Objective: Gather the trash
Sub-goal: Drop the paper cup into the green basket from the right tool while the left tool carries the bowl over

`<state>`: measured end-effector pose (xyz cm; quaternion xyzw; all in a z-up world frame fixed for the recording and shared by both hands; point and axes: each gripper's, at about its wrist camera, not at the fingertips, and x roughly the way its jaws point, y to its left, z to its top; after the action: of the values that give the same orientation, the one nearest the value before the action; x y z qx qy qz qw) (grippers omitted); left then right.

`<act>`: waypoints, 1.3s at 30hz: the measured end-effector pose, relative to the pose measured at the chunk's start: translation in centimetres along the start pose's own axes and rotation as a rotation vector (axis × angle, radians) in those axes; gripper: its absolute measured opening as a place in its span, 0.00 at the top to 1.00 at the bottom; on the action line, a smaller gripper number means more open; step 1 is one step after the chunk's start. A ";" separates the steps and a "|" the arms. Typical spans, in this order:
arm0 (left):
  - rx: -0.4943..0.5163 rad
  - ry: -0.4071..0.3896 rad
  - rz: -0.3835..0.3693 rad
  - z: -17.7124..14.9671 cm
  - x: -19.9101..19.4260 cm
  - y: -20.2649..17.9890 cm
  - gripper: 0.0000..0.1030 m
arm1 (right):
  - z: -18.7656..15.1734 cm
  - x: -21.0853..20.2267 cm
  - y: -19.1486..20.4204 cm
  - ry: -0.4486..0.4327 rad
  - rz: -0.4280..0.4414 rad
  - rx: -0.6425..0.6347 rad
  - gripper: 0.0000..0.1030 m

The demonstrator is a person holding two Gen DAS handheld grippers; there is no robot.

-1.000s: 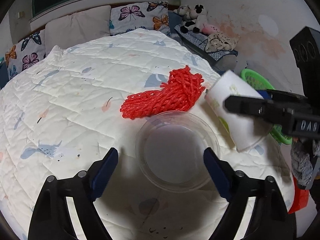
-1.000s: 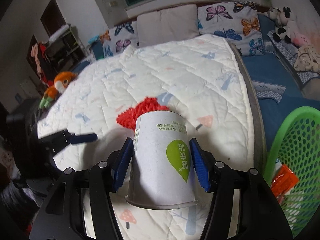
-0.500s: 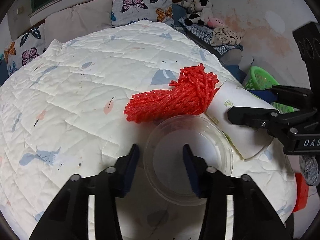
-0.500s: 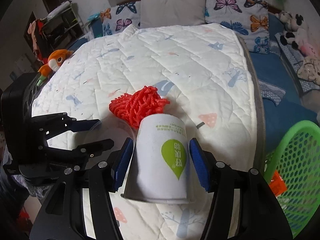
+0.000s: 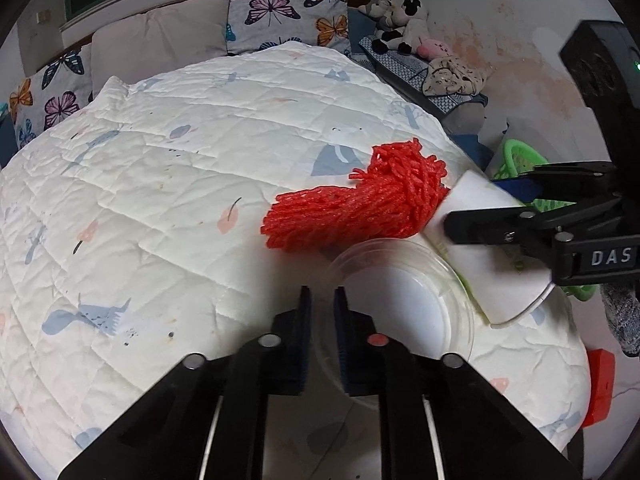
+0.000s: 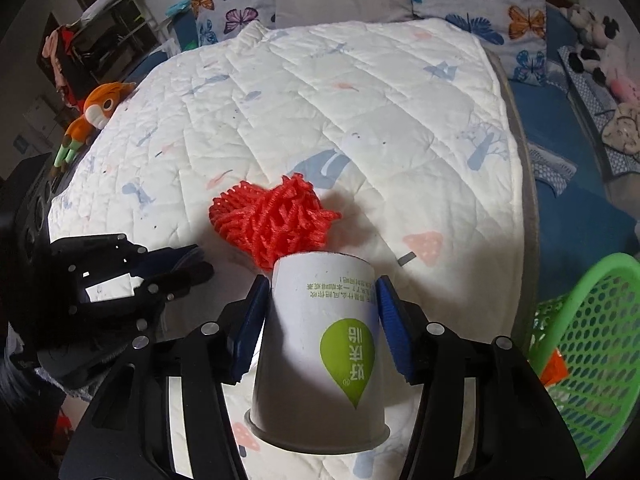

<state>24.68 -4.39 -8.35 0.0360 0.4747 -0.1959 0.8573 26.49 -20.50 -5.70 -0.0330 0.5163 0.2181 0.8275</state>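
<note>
The clear plastic bowl [image 5: 404,300] lay empty on the quilt [image 5: 180,200]. The green basket [image 6: 592,344] beside the bed held an orange scrap [image 6: 556,368]. Your left gripper [image 5: 322,304] had its pads nearly together, pinching the bowl's near rim. Your right gripper [image 6: 320,300] held the paper cup [image 6: 320,348] upside down, mouth toward the camera; its jaws were closing on the cup's sides. The red foam net [image 5: 360,208] lay on the quilt, touching the cup's base and just beyond the bowl. Butterfly pillows [image 5: 288,20] stood at the headboard.
</note>
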 end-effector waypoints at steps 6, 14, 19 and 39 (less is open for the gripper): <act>0.005 -0.037 0.024 -0.7 -1.5 -0.4 0.95 | -1.9 -3.8 0.5 -0.143 0.008 0.006 0.46; 0.016 -0.100 0.050 -1.2 -4.1 -1.3 0.95 | -4.5 -7.3 0.6 -0.297 0.008 0.042 0.47; 0.024 -0.147 0.071 -1.2 -6.2 -1.6 0.95 | -5.3 -8.8 -0.1 -0.355 0.042 0.101 0.47; 0.136 -0.208 -0.039 3.6 -7.8 -10.1 0.95 | -11.0 -14.4 -10.2 -0.437 -0.223 0.281 0.46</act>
<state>20.11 -12.22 1.36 0.0642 0.3695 -0.2470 0.8935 15.91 -37.53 -0.08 0.0732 0.3439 0.0540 0.9346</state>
